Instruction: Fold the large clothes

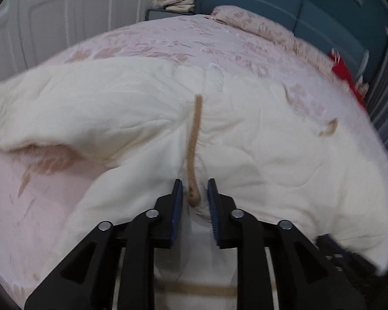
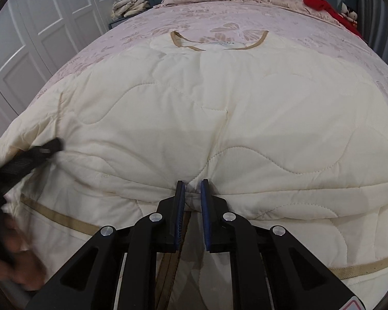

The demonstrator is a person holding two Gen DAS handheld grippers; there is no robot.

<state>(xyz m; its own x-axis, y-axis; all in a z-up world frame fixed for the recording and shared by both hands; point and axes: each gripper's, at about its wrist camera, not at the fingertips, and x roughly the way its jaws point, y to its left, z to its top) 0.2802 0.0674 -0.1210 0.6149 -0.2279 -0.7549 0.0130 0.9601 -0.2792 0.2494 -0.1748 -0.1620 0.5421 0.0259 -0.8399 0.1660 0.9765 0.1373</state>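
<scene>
Pink bed (image 2: 168,23), one cream quilted garment (image 2: 194,108)

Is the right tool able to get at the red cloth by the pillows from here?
Probably not: the red cloth lies at the bed's far end, and the right tool is clamped on the cream quilted garment.
</scene>
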